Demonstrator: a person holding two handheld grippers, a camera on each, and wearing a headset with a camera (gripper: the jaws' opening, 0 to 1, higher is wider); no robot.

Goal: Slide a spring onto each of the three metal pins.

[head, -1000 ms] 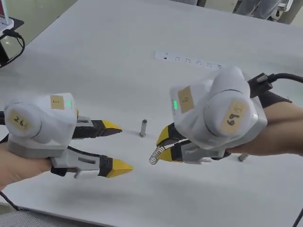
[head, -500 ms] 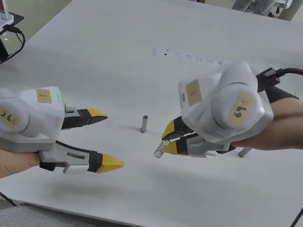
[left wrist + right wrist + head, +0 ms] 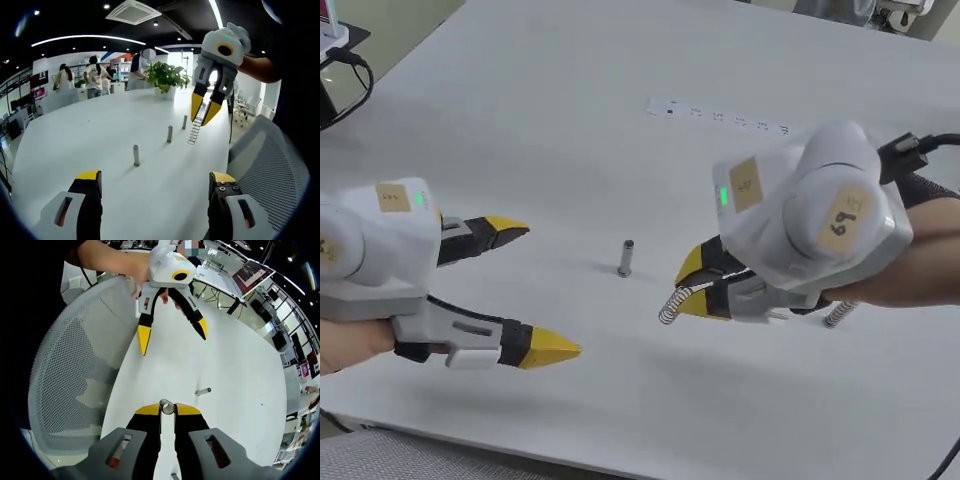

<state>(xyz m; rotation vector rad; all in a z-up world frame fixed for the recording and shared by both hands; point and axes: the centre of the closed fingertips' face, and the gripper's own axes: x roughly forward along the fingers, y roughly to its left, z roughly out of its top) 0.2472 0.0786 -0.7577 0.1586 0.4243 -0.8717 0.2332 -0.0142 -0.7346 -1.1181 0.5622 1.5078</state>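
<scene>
Roughly at the middle of a white table (image 3: 570, 120), a short metal pin (image 3: 626, 258) is seen standing upright and bare. To its right, the right hand-held gripper (image 3: 695, 290) is held by a hand just above the table. Its yellow-tipped jaws are pressed together on one end of a spring (image 3: 672, 305). The spring slants down from the tips towards the pin, near it but apart from it. In the right gripper view, the coil's end is seen pinched between the two closed tips.

To the left of the pin, the left hand-held gripper (image 3: 545, 290) is held low, its jaws spread wide with nothing between them and its tips pointed towards the pin.

A second spring (image 3: 836, 315) is seen on the table just beside the right hand-held gripper, partly hidden by it. In the left gripper view it stands upright beyond the bare pin; whether it sits over a pin cannot be told. Another pin (image 3: 184, 122) stands just past it. A white power strip (image 3: 720, 118) lies farther back on the table.
</scene>
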